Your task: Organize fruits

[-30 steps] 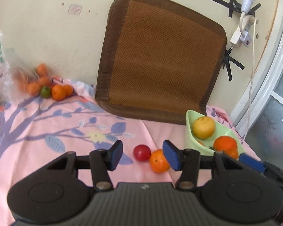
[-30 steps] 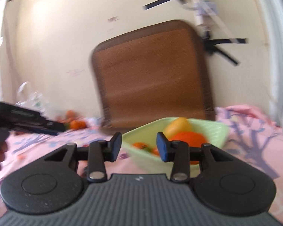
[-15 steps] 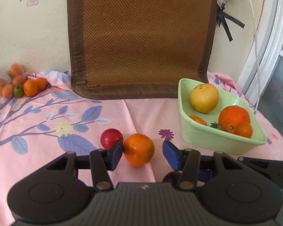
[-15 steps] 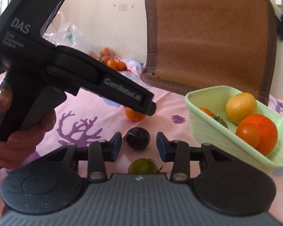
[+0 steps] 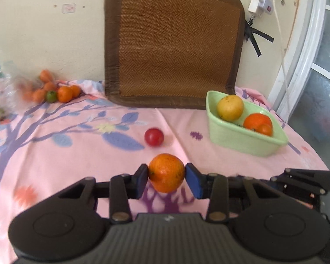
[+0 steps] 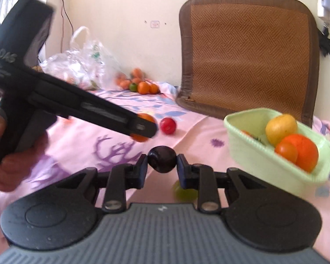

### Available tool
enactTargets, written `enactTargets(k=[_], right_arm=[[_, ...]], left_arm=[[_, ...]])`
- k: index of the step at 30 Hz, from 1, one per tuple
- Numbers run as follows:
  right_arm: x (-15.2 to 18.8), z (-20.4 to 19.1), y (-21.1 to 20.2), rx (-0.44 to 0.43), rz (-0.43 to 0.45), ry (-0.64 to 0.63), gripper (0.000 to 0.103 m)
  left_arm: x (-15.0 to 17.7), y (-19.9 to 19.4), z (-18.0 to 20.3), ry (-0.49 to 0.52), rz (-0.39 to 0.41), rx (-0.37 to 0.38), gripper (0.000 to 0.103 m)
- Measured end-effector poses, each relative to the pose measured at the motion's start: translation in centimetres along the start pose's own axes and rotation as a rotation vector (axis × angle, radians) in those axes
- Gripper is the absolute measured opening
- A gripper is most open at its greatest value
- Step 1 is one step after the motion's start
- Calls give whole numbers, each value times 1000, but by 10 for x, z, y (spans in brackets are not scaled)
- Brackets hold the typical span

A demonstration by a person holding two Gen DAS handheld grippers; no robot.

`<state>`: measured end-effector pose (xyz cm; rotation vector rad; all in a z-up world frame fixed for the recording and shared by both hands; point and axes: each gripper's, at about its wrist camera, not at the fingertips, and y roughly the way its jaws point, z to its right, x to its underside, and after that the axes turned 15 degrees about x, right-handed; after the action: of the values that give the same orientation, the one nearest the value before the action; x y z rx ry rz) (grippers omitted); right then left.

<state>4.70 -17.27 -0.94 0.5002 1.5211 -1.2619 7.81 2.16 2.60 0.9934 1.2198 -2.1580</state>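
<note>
My left gripper (image 5: 166, 176) has its blue pads pressed on an orange (image 5: 166, 172) just above the pink cloth, and its jaws are still closing. In the right wrist view the left gripper (image 6: 143, 128) appears side-on with the orange (image 6: 146, 117) at its tip. My right gripper (image 6: 161, 163) is shut on a dark plum (image 6: 162, 158). A red fruit (image 5: 154, 136) lies loose on the cloth beyond the orange. The pale green bowl (image 5: 242, 142) at the right holds a yellow fruit (image 5: 230, 107) and oranges (image 5: 257, 120). A green fruit (image 6: 183, 193) lies under my right fingers.
A brown woven mat (image 5: 173, 48) leans on the wall at the back. A heap of small oranges with one green fruit (image 5: 55, 92) and a plastic bag (image 6: 77, 63) sit at the back left. A hand (image 6: 15, 165) holds the left gripper. A cord (image 5: 281, 44) hangs by the door frame.
Both pairs of jaws have closed: the left on the orange, the right on the dark plum, each of which lay between open pads before. The left view has drawn back from the bowl.
</note>
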Motion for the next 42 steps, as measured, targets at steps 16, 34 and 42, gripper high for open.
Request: enactTargets(k=[16, 34, 42], right_arm=[[42, 4, -51, 196, -21, 173, 31], [43, -1, -46, 206, -70, 125, 33], [43, -2, -46, 207, -70, 126, 34]], left_arm=[[55, -28, 31, 34, -6, -154, 39], [65, -23, 27, 50, 8, -187, 44], [68, -21, 29, 79, 13, -191, 47]])
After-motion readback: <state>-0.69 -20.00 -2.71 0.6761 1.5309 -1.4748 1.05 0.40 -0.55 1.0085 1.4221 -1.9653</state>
